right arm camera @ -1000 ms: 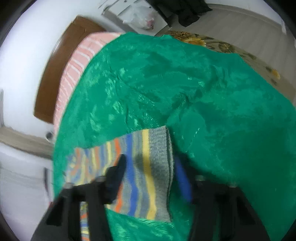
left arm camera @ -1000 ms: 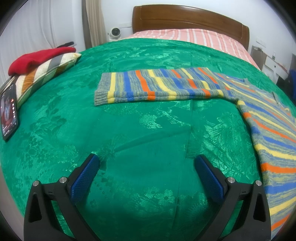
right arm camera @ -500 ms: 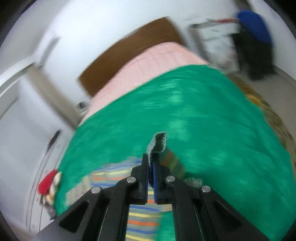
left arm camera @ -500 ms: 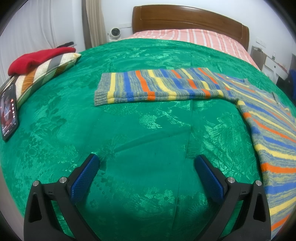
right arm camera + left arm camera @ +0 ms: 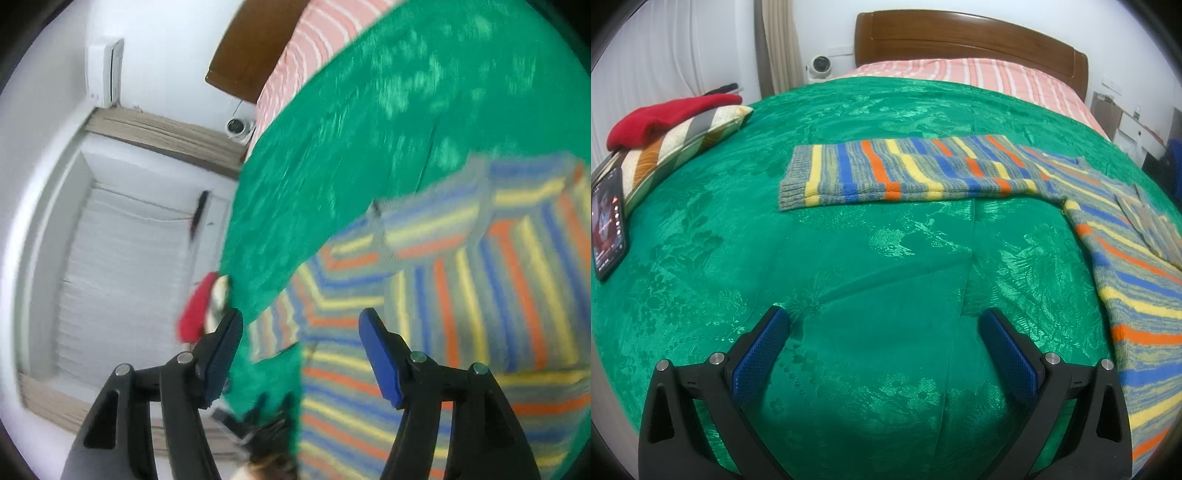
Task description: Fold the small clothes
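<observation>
A striped knit sweater (image 5: 1108,236) in grey, blue, orange and yellow lies flat on the green bedspread (image 5: 849,266). Its left sleeve (image 5: 905,170) stretches out to the left; its other sleeve (image 5: 1145,221) lies folded over the body at the right edge. My left gripper (image 5: 882,332) is open and empty, low over bare bedspread in front of the sweater. My right gripper (image 5: 301,328) is open and empty above the sweater (image 5: 461,295), and its view is tilted and blurred.
A striped pillow (image 5: 679,147) with a red garment (image 5: 668,118) on it sits at the left edge of the bed. A phone (image 5: 607,221) with a lit screen lies beside it. A wooden headboard (image 5: 967,40) and a pink striped sheet (image 5: 967,74) are at the back.
My right gripper held the right sleeve's cuff, carried it over the sweater's body and let go; it is now open. The left gripper has not moved.
</observation>
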Action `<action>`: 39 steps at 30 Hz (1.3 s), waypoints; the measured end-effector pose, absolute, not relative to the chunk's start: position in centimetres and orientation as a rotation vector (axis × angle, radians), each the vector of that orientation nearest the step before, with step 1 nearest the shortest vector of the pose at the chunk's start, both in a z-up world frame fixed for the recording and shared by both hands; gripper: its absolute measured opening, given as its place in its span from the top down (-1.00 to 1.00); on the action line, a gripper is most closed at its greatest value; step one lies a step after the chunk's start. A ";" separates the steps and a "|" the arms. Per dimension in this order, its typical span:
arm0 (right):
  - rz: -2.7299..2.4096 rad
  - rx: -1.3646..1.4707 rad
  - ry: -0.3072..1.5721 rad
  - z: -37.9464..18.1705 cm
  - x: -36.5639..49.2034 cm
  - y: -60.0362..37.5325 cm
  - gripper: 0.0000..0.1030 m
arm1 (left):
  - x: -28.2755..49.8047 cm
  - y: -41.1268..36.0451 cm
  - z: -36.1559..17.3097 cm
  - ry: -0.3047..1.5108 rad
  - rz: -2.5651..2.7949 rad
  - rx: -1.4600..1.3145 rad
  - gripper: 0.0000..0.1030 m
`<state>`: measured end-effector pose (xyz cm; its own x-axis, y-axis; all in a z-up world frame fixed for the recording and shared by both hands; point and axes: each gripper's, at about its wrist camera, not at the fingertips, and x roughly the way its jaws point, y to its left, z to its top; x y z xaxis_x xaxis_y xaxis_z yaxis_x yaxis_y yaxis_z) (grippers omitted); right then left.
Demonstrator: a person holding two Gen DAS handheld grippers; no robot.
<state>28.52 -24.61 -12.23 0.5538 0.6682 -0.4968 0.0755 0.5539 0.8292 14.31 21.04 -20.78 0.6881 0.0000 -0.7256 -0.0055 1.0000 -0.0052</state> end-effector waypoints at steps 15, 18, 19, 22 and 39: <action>0.019 0.934 1.091 -24.3 20.1 -37.7 0.38 | 14.4 21.1 -20.6 0.808 0.003 -0.006 -0.99; -0.052 0.795 1.024 -22.6 17.9 -38.2 0.04 | 14.4 21.1 -20.6 0.808 0.003 -0.006 -0.99; -0.071 0.727 1.002 -21.7 17.1 -38.1 -0.07 | 14.4 21.1 -20.6 0.808 0.003 -0.006 -0.99; -0.117 0.538 0.914 -19.7 14.1 -38.1 -0.09 | 14.4 21.1 -20.6 0.808 0.004 -0.005 -0.99; -0.306 0.316 0.726 -22.5 4.3 -40.8 -0.30 | 14.5 21.1 -20.6 0.806 0.004 -0.004 -0.99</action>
